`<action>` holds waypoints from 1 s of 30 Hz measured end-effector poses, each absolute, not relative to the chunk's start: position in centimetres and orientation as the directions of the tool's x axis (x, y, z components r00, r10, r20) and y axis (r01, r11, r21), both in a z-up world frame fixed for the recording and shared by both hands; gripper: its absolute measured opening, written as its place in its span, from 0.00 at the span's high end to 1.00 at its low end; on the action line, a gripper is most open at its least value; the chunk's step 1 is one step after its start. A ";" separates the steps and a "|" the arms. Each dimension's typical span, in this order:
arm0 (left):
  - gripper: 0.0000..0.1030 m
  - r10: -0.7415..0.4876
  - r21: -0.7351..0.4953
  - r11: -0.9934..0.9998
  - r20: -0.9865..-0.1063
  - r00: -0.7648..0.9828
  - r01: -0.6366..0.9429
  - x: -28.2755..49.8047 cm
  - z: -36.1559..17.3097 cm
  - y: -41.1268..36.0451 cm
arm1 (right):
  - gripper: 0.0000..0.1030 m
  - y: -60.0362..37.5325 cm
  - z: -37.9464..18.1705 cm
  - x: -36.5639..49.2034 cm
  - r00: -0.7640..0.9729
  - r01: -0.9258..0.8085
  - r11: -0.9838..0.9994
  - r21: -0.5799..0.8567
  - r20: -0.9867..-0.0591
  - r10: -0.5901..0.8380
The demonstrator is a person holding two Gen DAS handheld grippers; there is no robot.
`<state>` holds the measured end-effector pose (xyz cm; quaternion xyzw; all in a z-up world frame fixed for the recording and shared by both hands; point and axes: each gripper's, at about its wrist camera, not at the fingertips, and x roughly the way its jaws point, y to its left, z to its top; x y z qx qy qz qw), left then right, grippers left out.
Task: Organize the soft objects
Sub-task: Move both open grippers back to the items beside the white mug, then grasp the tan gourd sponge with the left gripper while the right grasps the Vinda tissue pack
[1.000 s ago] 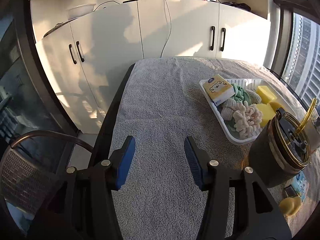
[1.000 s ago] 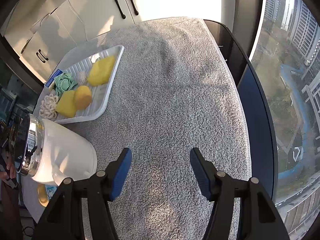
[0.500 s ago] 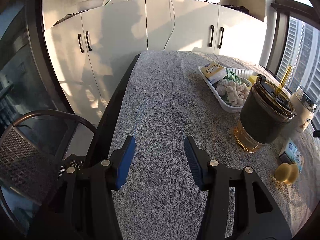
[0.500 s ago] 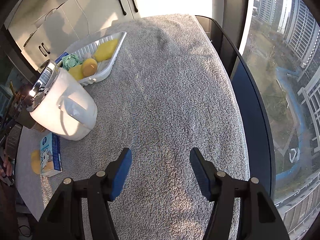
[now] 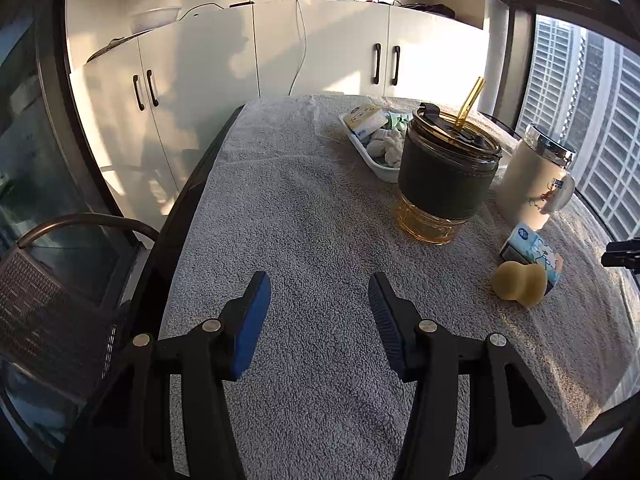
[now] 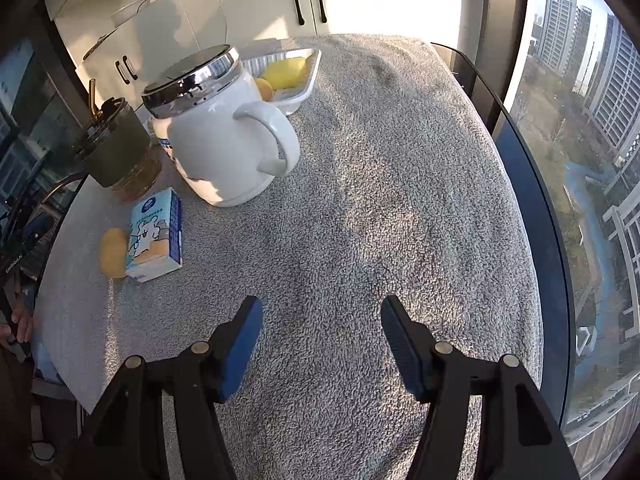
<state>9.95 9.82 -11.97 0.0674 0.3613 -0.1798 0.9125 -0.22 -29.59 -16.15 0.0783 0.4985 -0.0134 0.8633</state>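
Soft objects lie in two places on the towel-covered table (image 5: pixel 304 216). Left wrist view, left to right: the left gripper (image 5: pixel 318 292) hovers above bare towel near the table's near edge, its blue-padded jaws spread wide with nothing between them. Toward the far right part of the table stands a white tray (image 5: pixel 370 158) holding a tissue pack (image 5: pixel 366 120), a green cloth item (image 5: pixel 396 120) and a pale knitted piece (image 5: pixel 386 148). Just in front of the tray stands a dark-sleeved glass tumbler (image 5: pixel 448 178) with an amber straw, and beside it, to the right, a white lidded mug (image 5: pixel 534 182). Nearer the right edge, a small tissue pack (image 5: pixel 532 248) touches a yellow sponge (image 5: pixel 519 282). Right wrist view, left to right: the same sponge (image 6: pixel 112 254) and tissue pack (image 6: pixel 156 236) sit by the table's left edge, the tumbler (image 6: pixel 120 148) and mug (image 6: pixel 216 128) behind them, and the tray (image 6: pixel 308 84) beyond, showing yellow sponges (image 6: pixel 284 72). The right gripper (image 6: pixel 322 320) hangs over bare towel at the near edge, jaws apart and holding nothing.
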 end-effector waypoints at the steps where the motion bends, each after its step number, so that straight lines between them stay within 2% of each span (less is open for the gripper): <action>1: 0.52 -0.297 -0.020 0.920 -0.685 0.665 0.391 9.7 -11.9 9.5 | 0.37 -29.0 -16.2 -0.4 0.503 0.088 0.989 0.116 -0.862 0.056; 8: 0.52 -0.386 -0.061 0.876 -0.681 0.622 0.478 7.7 -11.5 6.1 | 0.37 -24.0 -16.5 -1.2 0.505 -0.010 0.991 0.135 -0.855 0.121; 20: 0.52 -0.563 -0.215 0.760 -0.688 0.457 0.613 6.0 -11.7 0.4 | 0.37 -19.2 -18.0 0.4 0.483 -0.103 0.978 0.184 -0.850 0.211; 30: 0.52 -0.512 -0.136 0.734 -0.754 0.411 0.665 6.6 -13.8 -4.4 | 0.37 -17.1 -19.1 2.8 0.500 -0.116 0.974 0.195 -0.836 0.227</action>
